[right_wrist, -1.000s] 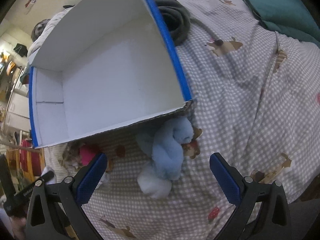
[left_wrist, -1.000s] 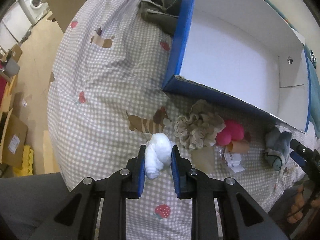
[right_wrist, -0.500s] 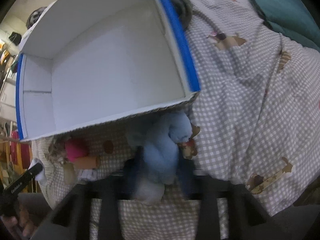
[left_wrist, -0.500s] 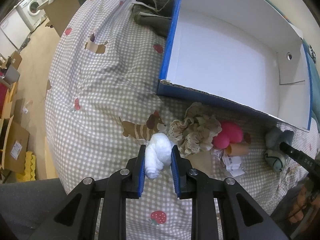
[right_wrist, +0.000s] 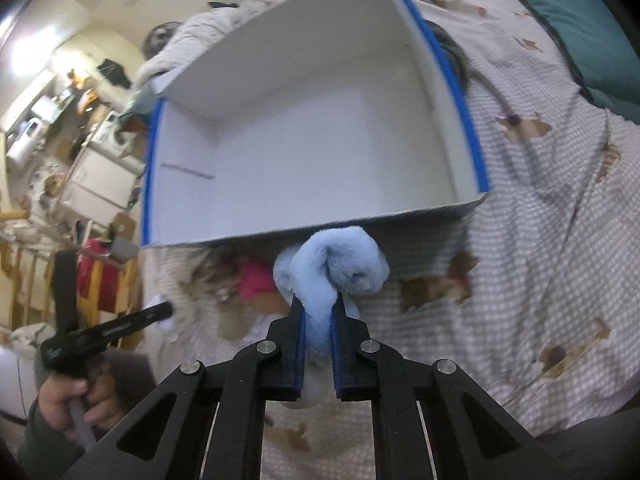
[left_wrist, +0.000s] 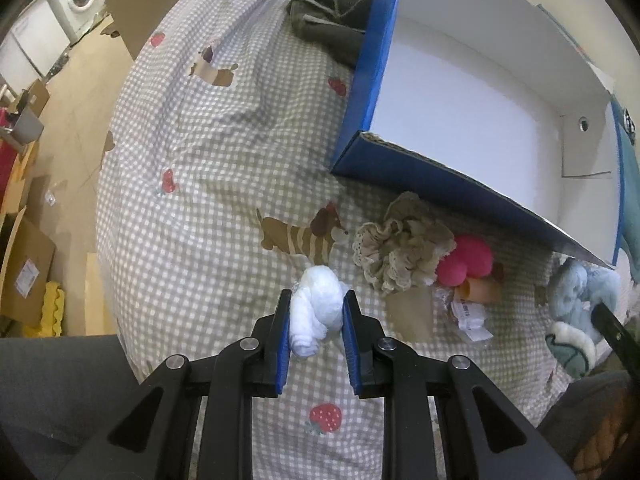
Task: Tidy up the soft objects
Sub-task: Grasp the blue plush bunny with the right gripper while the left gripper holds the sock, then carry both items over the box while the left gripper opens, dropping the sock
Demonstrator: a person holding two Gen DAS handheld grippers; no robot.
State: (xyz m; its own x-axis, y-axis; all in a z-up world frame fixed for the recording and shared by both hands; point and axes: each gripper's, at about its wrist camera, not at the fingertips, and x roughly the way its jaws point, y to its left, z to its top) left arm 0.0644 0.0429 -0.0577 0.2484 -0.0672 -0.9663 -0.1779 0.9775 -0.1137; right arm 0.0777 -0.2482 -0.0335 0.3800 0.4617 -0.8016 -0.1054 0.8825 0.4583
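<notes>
I've got the left gripper (left_wrist: 316, 320) pinching the white cloth ball (left_wrist: 318, 304) and the right gripper (right_wrist: 318, 316) clamped on the blue plush (right_wrist: 332, 268), both just off the bed (left_wrist: 208, 168), facing the empty box (right_wrist: 320, 148) for drop-in.

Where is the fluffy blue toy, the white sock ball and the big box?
fluffy blue toy (right_wrist: 340, 260): right wrist view, its rounded top.
white sock ball (left_wrist: 318, 300): left wrist view, its middle.
big box (left_wrist: 440, 188): left wrist view, its blue front wall.
</notes>
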